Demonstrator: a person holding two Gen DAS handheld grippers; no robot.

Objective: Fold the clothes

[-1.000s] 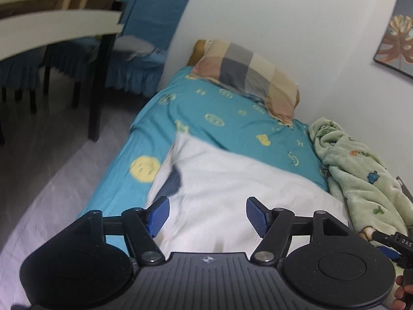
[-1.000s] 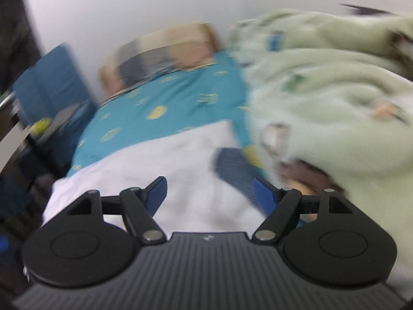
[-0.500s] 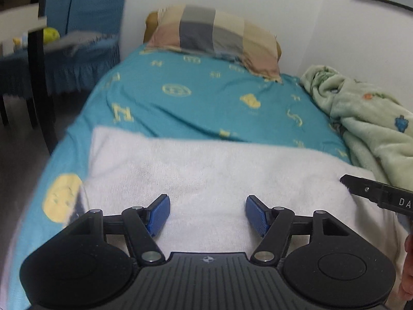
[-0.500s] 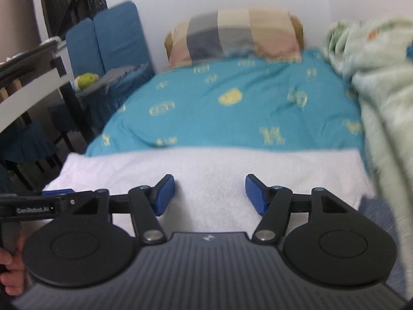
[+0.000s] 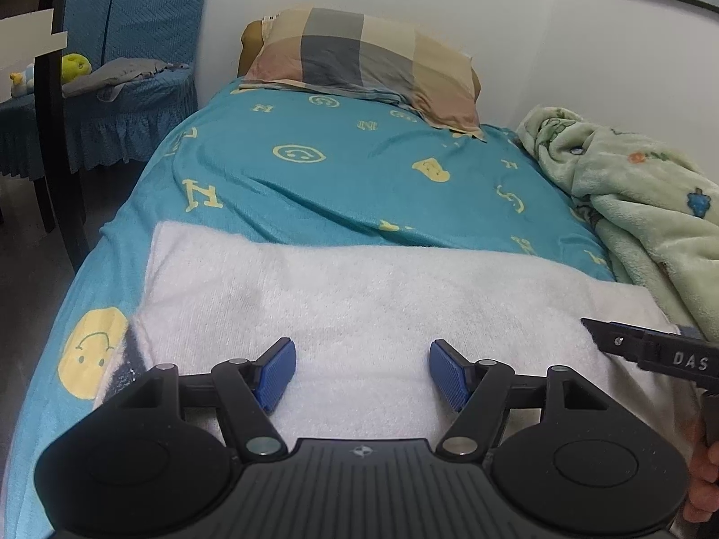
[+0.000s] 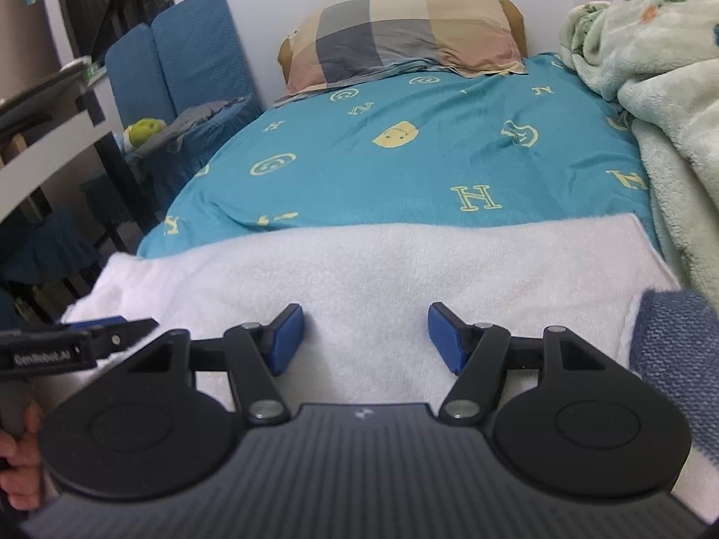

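A white towel-like cloth (image 5: 368,296) lies spread flat across the near end of the bed; it also shows in the right wrist view (image 6: 373,269). A blue-grey part of the cloth shows at its left edge (image 5: 128,361) and at its right edge (image 6: 674,337). My left gripper (image 5: 361,370) is open and empty, over the cloth's near middle. My right gripper (image 6: 365,337) is open and empty, over the cloth. The right gripper's tip shows at the right of the left wrist view (image 5: 651,350), and the left gripper's tip at the left of the right wrist view (image 6: 81,341).
The bed has a teal sheet (image 5: 350,175) with yellow prints and a checked pillow (image 5: 373,58) at its head. A crumpled green blanket (image 5: 638,206) lies along the right side by the wall. A blue chair (image 5: 103,103) and a dark table leg (image 5: 58,121) stand to the left.
Both wrist views have swung from looking sideways to facing the head of the bed and have steadied. The cloth now lies flat and wide. Both grippers stay open.
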